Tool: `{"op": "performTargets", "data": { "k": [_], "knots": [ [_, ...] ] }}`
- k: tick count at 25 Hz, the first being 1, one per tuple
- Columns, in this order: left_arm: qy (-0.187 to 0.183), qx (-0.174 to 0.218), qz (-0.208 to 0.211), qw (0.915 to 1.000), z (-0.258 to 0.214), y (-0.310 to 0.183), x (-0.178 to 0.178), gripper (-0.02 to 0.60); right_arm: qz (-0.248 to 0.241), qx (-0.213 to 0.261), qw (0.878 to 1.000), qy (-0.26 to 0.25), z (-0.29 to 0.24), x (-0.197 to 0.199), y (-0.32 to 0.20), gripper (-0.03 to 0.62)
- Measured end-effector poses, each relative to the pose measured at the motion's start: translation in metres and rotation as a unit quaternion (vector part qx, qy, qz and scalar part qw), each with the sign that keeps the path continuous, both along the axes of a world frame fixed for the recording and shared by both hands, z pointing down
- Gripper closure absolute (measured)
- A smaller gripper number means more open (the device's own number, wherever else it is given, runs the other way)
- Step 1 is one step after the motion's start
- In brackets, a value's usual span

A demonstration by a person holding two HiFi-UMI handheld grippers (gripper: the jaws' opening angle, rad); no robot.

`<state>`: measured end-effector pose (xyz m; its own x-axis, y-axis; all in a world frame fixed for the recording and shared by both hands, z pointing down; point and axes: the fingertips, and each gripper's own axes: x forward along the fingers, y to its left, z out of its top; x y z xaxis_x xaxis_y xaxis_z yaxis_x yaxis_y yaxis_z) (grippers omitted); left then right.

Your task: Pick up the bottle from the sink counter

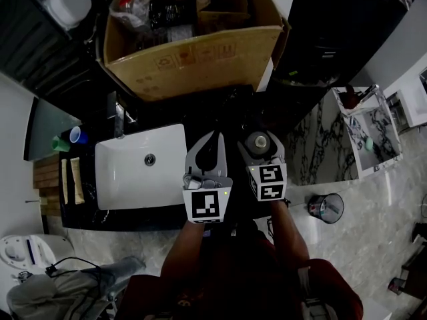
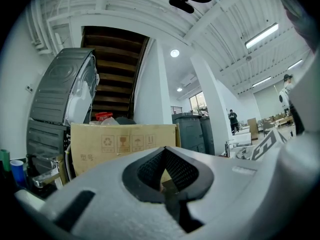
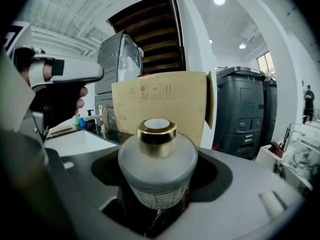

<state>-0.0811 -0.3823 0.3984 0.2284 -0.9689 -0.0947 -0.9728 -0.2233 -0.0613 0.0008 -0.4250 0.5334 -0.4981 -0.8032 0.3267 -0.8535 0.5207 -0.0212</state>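
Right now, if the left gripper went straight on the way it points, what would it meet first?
Probably the cardboard box, straight ahead of the left gripper; depth is unclear.

cardboard box (image 1: 193,59) walling the far edge of the counter (image 1: 133,219), faucet (image 1: 119,119) and blue cup (image 1: 77,135) near the far left corner, sink basin (image 1: 127,172) open mid-counter, left gripper (image 1: 215,139) just beside the bottle (image 1: 259,141) toward the right end

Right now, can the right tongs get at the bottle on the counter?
Yes, it seems so: the bottle stands between the right tongs, whose jaws press its sides. Nothing is in the way; the left tongs sit shut alongside.
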Motion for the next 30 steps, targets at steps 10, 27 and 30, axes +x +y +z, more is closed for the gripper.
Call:
{"op": "performTargets", "data": {
  "k": [10,27,30],
  "knots": [
    [-0.004,0.018,0.011,0.9998,-0.015,0.004,0.011,0.578,0.002,0.071,0.997,-0.007,-0.064,0.009,0.008,0.253],
    [0.006,0.054,0.024,0.9982,-0.049,0.008,0.024,0.578,0.020,0.162,0.986,-0.027,-0.153,0.029,0.021,0.253],
    [0.006,0.061,0.028,0.9977,-0.055,0.004,0.029,0.578,0.026,0.178,0.983,-0.030,-0.168,0.034,0.023,0.253]
  ]
}}
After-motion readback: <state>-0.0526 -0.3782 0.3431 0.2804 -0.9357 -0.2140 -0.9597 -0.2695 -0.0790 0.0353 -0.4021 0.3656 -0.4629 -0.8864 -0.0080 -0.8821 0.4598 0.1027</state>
